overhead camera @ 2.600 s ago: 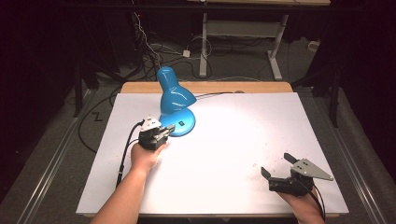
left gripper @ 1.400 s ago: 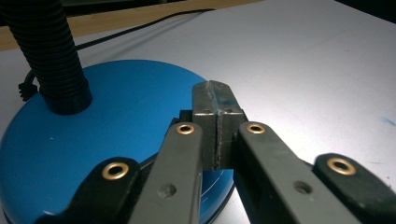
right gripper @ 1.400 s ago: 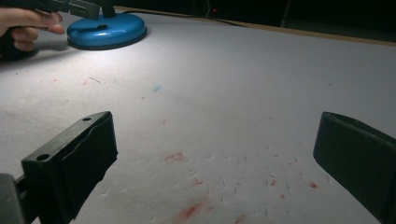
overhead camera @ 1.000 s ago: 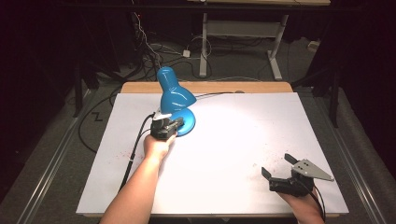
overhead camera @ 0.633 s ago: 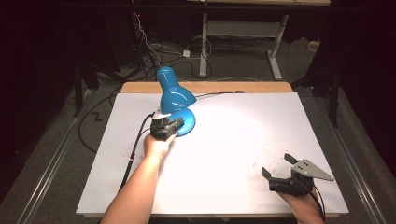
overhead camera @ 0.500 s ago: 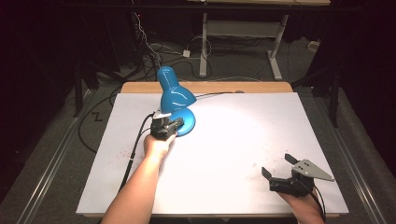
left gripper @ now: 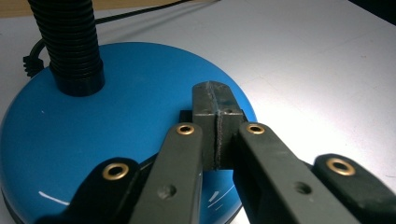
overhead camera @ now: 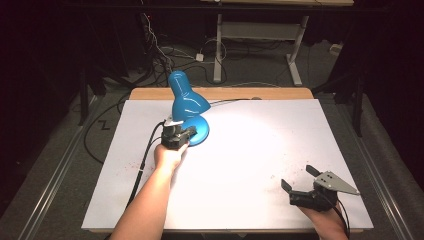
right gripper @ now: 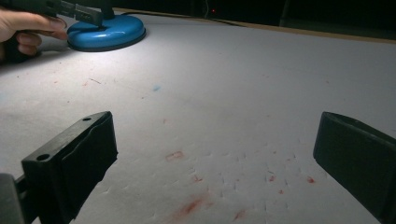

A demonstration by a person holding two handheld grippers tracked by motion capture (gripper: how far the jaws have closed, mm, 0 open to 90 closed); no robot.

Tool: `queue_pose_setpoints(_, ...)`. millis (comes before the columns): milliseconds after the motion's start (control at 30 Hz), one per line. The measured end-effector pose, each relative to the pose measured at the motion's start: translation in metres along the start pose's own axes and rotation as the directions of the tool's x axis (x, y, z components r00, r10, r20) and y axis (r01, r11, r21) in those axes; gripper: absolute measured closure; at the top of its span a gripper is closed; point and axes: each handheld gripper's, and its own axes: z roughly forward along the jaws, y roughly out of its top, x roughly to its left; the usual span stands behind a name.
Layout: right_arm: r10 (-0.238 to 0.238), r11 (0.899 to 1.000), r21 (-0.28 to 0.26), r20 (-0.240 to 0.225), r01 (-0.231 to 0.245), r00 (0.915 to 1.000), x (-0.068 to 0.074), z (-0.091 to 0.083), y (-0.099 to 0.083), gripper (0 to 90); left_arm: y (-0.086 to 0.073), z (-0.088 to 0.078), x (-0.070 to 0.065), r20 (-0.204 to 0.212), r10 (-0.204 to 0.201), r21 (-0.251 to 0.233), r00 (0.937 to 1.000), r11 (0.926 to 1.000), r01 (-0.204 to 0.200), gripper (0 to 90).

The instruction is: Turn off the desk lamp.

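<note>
A blue desk lamp (overhead camera: 186,107) stands at the far left of the white table (overhead camera: 260,150), lit, its shade tipped so a bright patch falls on the table to its right. Its round base (left gripper: 107,140) sits flat on the white surface, with a black ribbed neck (left gripper: 72,42) rising from the far left part of the base and a black cord running off toward the far edge. The left gripper (overhead camera: 181,134) is at the near side of the base; in the left gripper view its jaws are pressed together with no gap, their tips (left gripper: 215,105) resting on or just above the top of the base, near its right rim. Whether they touch a switch there cannot be told. The left hand (overhead camera: 169,155) holds that gripper, forearm reaching in from the near edge. The right gripper (overhead camera: 302,187) hovers low over the near right corner of the table, well apart from the lamp, its jaws spread wide with nothing between them. Faint reddish marks (right gripper: 191,205) speckle the table under it.
</note>
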Motion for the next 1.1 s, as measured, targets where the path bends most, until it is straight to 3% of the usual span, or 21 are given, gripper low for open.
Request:
queue_pose_setpoints(667, 0.001, 1.0, -0.007, 0.004, -0.001, 1.0, -0.0012, -0.0033, 0.0005, 0.2, -0.0002, 0.0003, -0.0001, -0.009, 0.001, 0.003, 1.0, 1.0, -0.001, 88.4)
queue_pose_setpoints(700, 0.001, 1.0, -0.008, 0.004, -0.001, 1.0, -0.0012, -0.0034, 0.0005, 0.2, 0.0, -0.0001, 0.0023, -0.026, -0.008, 0.024, 0.9996, 0.9997, 0.009, 88.4)
queue_pose_setpoints(767, 0.001, 1.0, -0.007, 0.004, -0.001, 1.0, -0.0012, -0.0034, 0.0004, 0.2, 0.0002, 0.0006, 0.0021, -0.026, -0.025, 0.014, 0.9993, 0.9996, 0.026, 88.5)
queue_pose_setpoints(833, 0.005, 1.0, -0.007, 0.004, -0.005, 1.0, -0.0009, -0.0037, 0.0004, 0.2, 0.0003, -0.0001, 0.0026, -0.018, 0.002, 0.029, 0.9998, 0.9996, -0.001, 88.5)
queue_pose_setpoints(1100, 0.0, 1.0, -0.006, 0.003, 0.0, 1.0, -0.0011, -0.0023, 0.0006, 0.2, 0.0002, 0.0002, 0.0008, -0.012, -0.014, 0.009, 0.9998, 0.9999, 0.014, 88.5)
